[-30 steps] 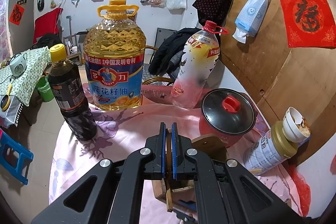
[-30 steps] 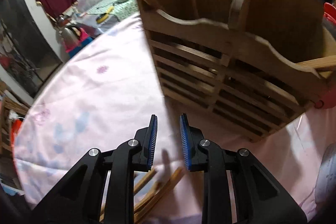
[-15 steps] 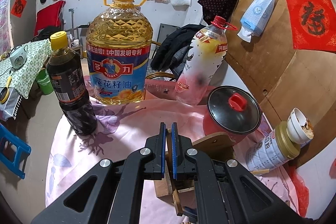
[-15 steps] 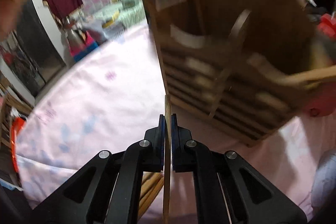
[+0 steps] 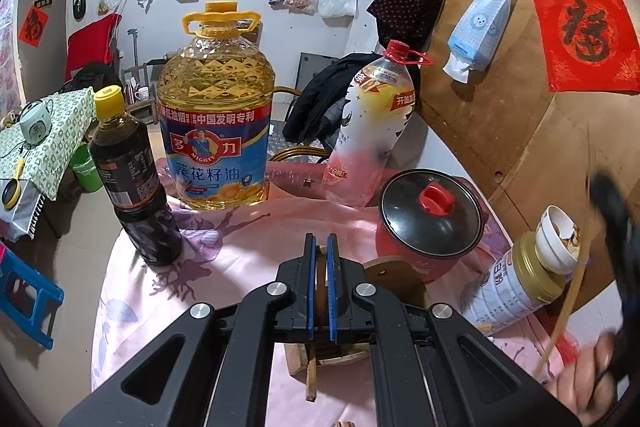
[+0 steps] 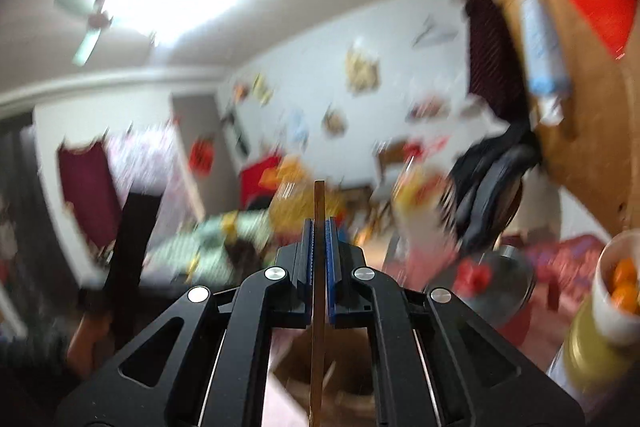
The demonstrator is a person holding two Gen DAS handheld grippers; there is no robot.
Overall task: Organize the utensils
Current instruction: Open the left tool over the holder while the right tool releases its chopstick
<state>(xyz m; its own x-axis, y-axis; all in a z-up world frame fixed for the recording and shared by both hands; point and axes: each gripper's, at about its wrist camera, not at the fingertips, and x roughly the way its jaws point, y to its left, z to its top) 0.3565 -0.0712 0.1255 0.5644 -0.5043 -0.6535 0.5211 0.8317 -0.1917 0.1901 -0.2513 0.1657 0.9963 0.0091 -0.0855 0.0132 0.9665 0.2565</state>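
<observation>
My left gripper (image 5: 319, 247) is shut on the top edge of the wooden utensil holder (image 5: 394, 269), which stands on the pink tablecloth below it. My right gripper (image 6: 319, 227) is shut on a single wooden chopstick (image 6: 317, 307) that stands upright between the pads. In the left wrist view the right gripper (image 5: 612, 215) shows blurred at the far right with the chopstick (image 5: 568, 303) hanging down from it. The holder's open top (image 6: 320, 367) shows dimly below the right gripper.
On the table stand a dark sauce bottle (image 5: 132, 179), a big oil jug (image 5: 214, 115), a drink bottle (image 5: 370, 127), a red pot with black lid (image 5: 430, 215) and a can topped by a white cup (image 5: 516, 283). The right wrist view is motion-blurred.
My right gripper closed on a chopstick from the table, lifted it and swung upward toward the holder. My left gripper stayed shut on the holder.
</observation>
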